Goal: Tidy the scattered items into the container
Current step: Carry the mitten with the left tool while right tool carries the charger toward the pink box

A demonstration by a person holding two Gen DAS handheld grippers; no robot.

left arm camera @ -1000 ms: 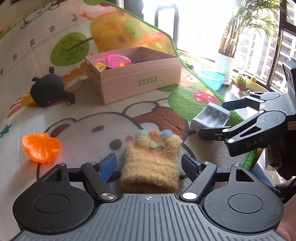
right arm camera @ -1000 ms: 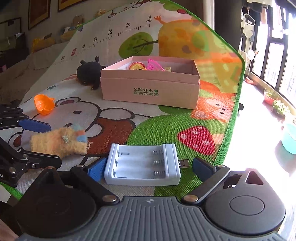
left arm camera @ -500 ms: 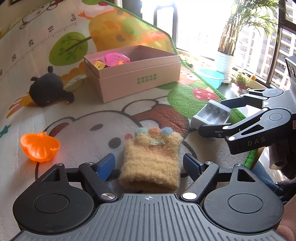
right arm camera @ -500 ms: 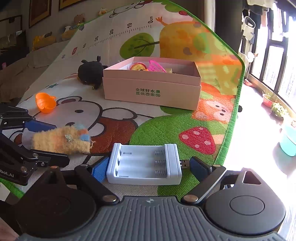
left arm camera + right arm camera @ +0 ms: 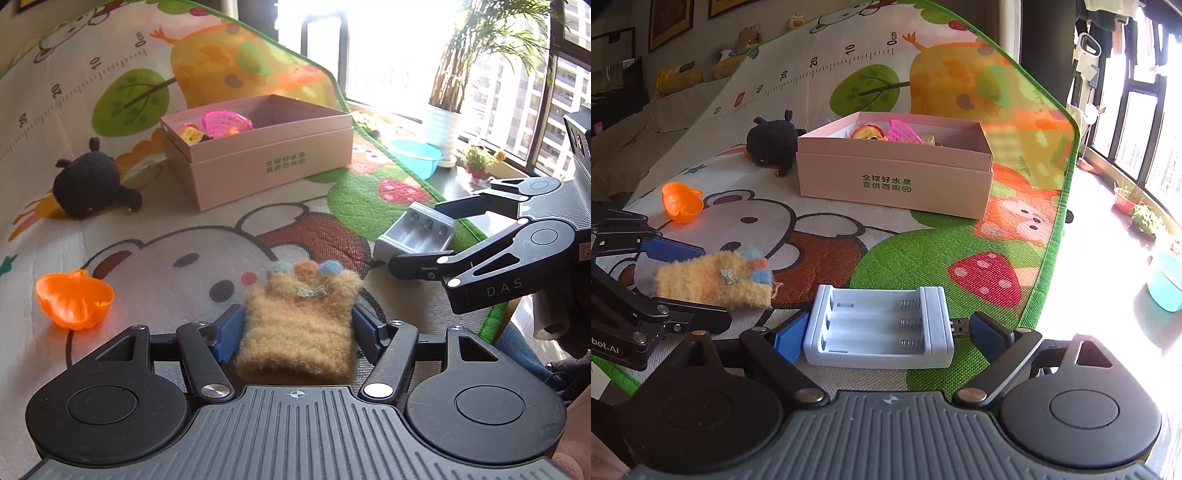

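Observation:
A fuzzy yellow mitten (image 5: 299,325) (image 5: 713,282) lies on the play mat, and my left gripper (image 5: 297,328) (image 5: 701,284) is shut on it, blue pads pressed into both its sides. To its right, a white battery charger (image 5: 879,325) (image 5: 413,232) rests on the mat's green part. My right gripper (image 5: 888,334) (image 5: 419,236) spans it end to end, one pad against its left end and the other against its USB plug. The pink box (image 5: 258,162) (image 5: 894,181) stands farther back with a pink basket and small toys inside.
An orange plastic shell (image 5: 74,301) (image 5: 681,201) lies open on the mat at the left. A black plush toy (image 5: 90,184) (image 5: 772,144) sits left of the box. Past the mat's right edge are a teal basin (image 5: 417,155), potted plants and a window.
My left gripper's jaws have closed in from either side until the pads press the mitten. The right gripper and the charger look the same.

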